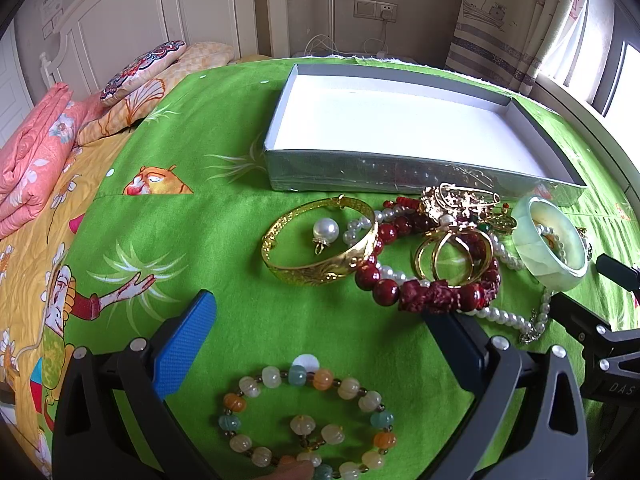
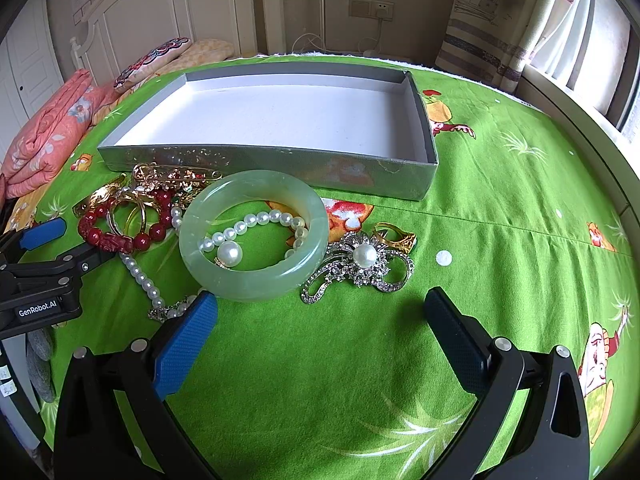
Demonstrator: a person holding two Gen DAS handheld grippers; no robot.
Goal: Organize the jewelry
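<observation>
Jewelry (image 2: pixel 248 232) heaped, perhaps tangled, before box (image 2: pixel 280 160)

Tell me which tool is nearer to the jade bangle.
Right. The right tool is open just in front of the jade bangle, its blue finger nearly at the rim. The left tool is open farther off, over a pastel bead bracelet, with the bangle to its right.

The left gripper (image 1: pixel 316 312) is held wide apart above the green sheet (image 1: pixel 224 264). A beaded bracelet (image 1: pixel 308 420) is seen between its fingers; a gold bangle (image 1: pixel 320 240) and the box (image 1: pixel 404 132) are located beyond.
</observation>
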